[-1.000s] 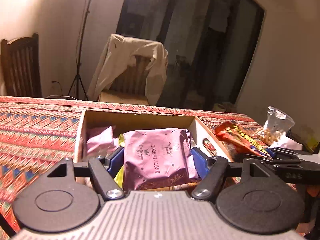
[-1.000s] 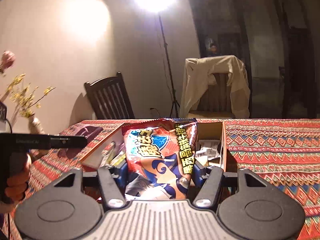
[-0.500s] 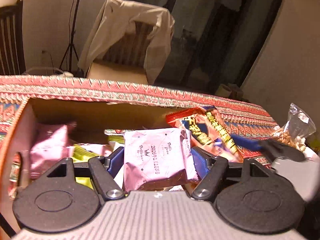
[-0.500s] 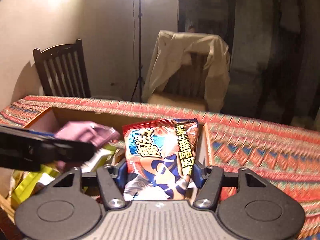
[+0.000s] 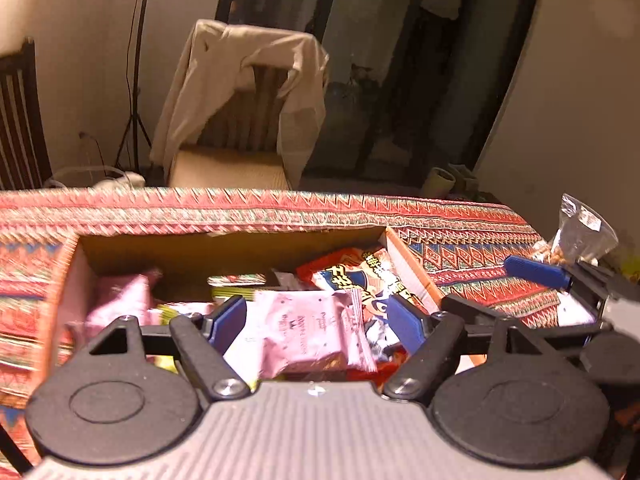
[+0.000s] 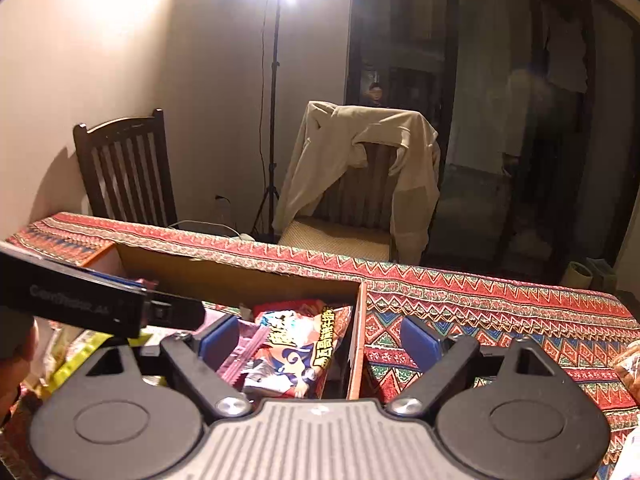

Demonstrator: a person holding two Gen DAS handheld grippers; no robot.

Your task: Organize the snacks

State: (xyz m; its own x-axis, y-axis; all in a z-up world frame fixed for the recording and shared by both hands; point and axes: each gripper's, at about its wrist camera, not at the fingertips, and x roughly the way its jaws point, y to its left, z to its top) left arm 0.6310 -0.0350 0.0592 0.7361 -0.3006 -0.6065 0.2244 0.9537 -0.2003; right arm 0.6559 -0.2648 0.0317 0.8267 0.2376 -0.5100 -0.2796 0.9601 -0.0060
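An open cardboard box [image 5: 224, 236] lies on the patterned cloth with several snack packets inside. My left gripper [image 5: 316, 320] hovers over it, jaws opening. A pink snack packet [image 5: 304, 332] sits tilted and loose between the blue pads, which no longer press on it. My right gripper [image 6: 318, 340] is also opening and stands wide over the box [image 6: 240, 276] at its right wall. The red and blue snack bag [image 6: 296, 348] lies below it inside the box, free of the pads; in the left wrist view the bag [image 5: 360, 276] rests by the right wall.
A clear bag of nuts [image 5: 580, 236] stands at the table's right end. The left tool's black body [image 6: 80, 300] crosses the right view, with a hand [image 6: 16, 344] behind it. Beyond the table are a jacket-draped chair [image 6: 360, 168], a dark wooden chair [image 6: 124, 168] and a light stand [image 6: 272, 160].
Both grippers came forward over the box. The right jaws spread and the red and blue bag dropped into the box. The left jaws widened and the pink packet tilted loose.
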